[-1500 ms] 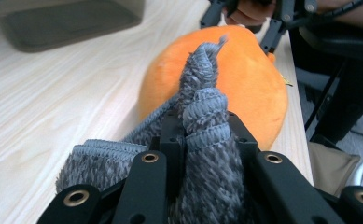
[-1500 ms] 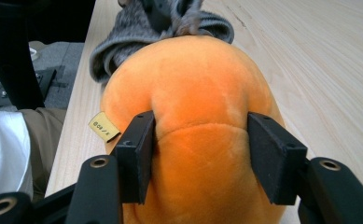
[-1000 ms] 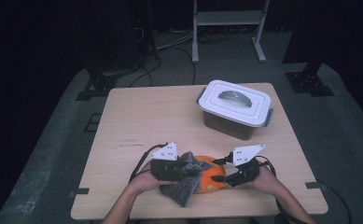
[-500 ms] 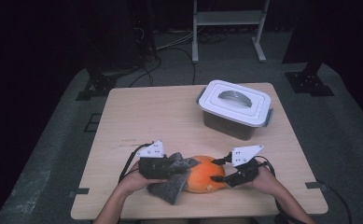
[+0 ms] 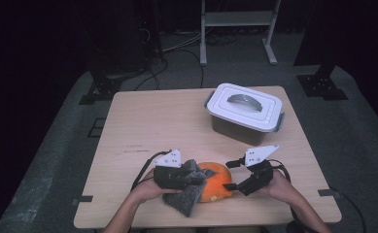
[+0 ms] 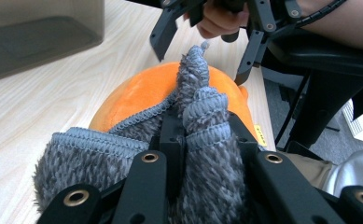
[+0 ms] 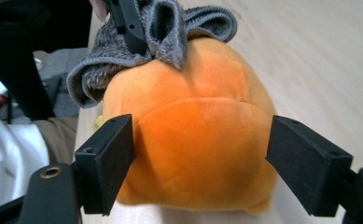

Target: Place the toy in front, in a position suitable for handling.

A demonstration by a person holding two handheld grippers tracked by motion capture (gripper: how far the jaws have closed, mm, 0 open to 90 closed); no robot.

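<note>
High view, left tongs (image 5: 192, 175) clamping grey cloth (image 5: 189, 194), right tongs (image 5: 230, 175) just opened around orange plush (image 5: 214, 180)

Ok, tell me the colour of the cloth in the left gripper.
Grey, a fuzzy cloth with a stitched hem, clearest in the left gripper view.

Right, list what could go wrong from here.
1. The right tongs have just been opening and stand either side of the orange plush toy without pressing it, so wiping may push it along the table.
2. The left tongs pinch just a fold of the grey cloth, which may slip out.
</note>
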